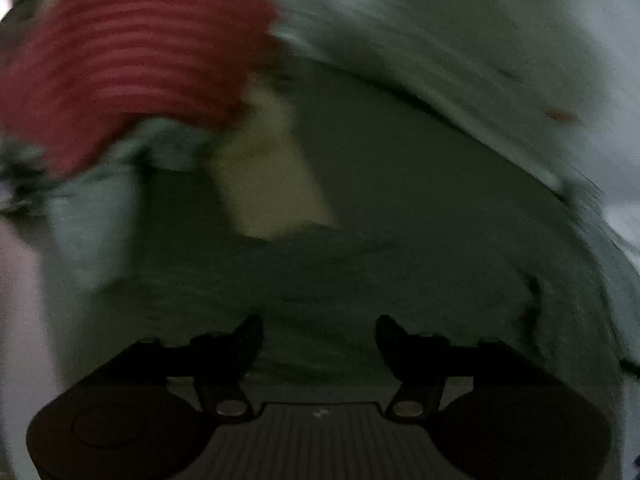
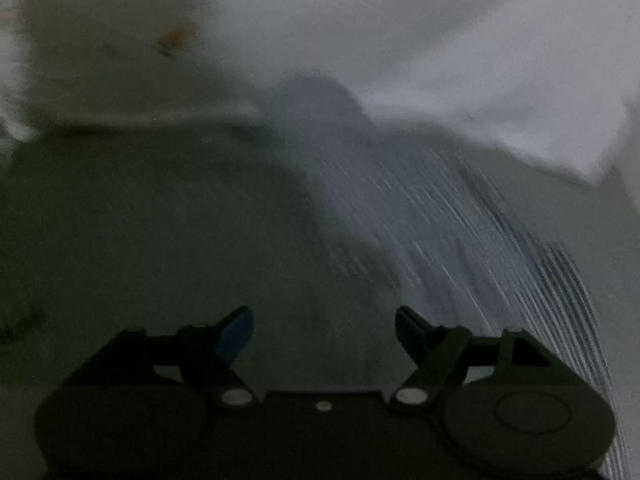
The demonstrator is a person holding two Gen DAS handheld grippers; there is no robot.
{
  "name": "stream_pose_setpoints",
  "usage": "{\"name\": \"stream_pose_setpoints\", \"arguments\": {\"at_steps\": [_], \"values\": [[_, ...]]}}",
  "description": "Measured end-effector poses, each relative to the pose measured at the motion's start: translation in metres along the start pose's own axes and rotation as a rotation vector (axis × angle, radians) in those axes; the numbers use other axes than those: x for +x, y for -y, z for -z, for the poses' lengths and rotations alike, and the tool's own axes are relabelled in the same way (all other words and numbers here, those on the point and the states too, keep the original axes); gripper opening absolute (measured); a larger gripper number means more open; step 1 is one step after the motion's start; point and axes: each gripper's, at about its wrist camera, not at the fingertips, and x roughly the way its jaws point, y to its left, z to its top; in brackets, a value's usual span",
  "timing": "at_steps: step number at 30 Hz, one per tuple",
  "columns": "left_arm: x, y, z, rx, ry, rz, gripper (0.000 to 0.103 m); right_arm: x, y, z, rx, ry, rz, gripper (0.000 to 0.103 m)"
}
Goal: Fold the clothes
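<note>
Both views are dim and motion-blurred. In the left wrist view a dark green garment [image 1: 400, 200] spreads across the middle, with a paler yellowish patch [image 1: 272, 176] on it. My left gripper [image 1: 319, 334] hovers open just over the green cloth with nothing between its fingers. A red striped garment [image 1: 132, 60] lies at the upper left. In the right wrist view the green cloth [image 2: 152, 220] fills the left and a white cloth with fine dark stripes [image 2: 460, 232] runs down the right. My right gripper [image 2: 324, 326] is open above where they meet, holding nothing.
A pale, whitish surface [image 1: 480, 32] curves behind the garments in the left wrist view. Light bedding or sheet [image 2: 480, 60] with a small orange mark [image 2: 176, 38] fills the top of the right wrist view. A pale grey-blue piece of fabric [image 1: 92, 216] sits at the left.
</note>
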Motion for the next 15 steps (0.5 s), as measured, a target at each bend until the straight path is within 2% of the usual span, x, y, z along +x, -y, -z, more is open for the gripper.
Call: {"name": "stream_pose_setpoints", "arguments": {"at_steps": [4,8,12,15], "values": [[0.001,0.066,0.034,0.158,-0.063,0.143,0.068,-0.024,0.051,0.071,0.102,-0.107,0.095,0.079],[0.004,0.126,0.073,0.314,-0.142,0.254,0.076,-0.046,0.087,0.121,0.285,-0.149,0.104,0.089],[0.011,0.164,0.105,0.393,-0.232,0.271,0.076,-0.078,0.109,0.152,0.285,-0.159,0.121,0.089],[0.012,0.175,0.124,0.371,-0.243,0.219,0.081,-0.097,0.135,0.163,0.287,-0.082,0.164,0.088]]}}
